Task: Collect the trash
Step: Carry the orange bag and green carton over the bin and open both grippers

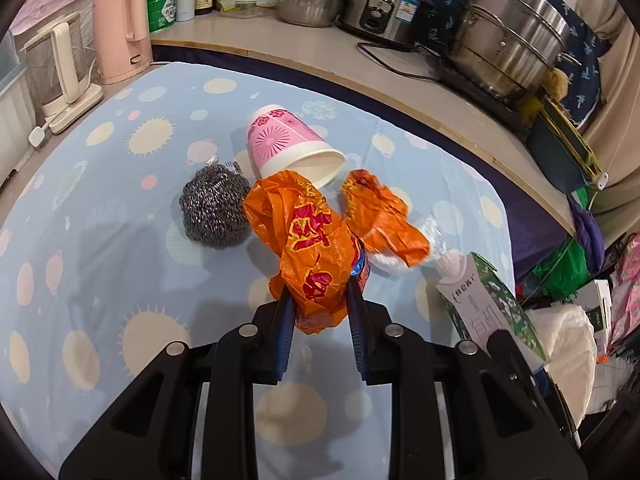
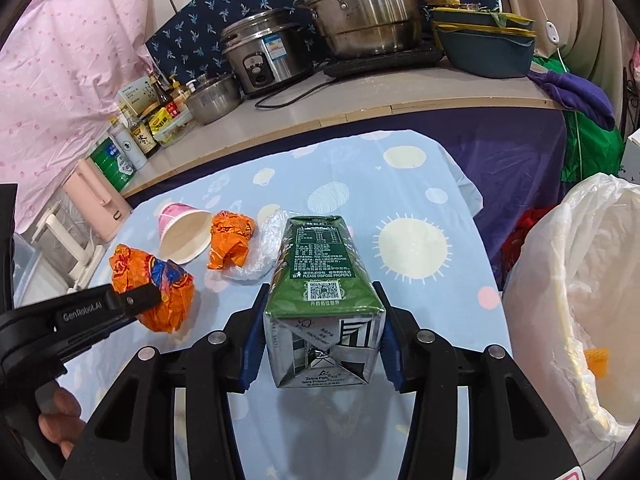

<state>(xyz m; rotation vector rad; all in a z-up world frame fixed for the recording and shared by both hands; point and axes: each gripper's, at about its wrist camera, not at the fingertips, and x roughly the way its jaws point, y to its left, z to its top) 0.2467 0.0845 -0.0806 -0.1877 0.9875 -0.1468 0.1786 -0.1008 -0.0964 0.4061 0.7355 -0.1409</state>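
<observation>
My left gripper is shut on a crumpled orange plastic bag and holds it above the blue patterned tablecloth; it also shows in the right wrist view. My right gripper is shut on a green and white drink carton, also seen in the left wrist view. On the cloth lie a tipped pink paper cup, a second orange wrapper on clear plastic, and a steel scourer.
A bin lined with a white bag stands at the right of the table. Behind the table a counter holds a rice cooker, steel pots, bottles, a pink kettle and a blue basin.
</observation>
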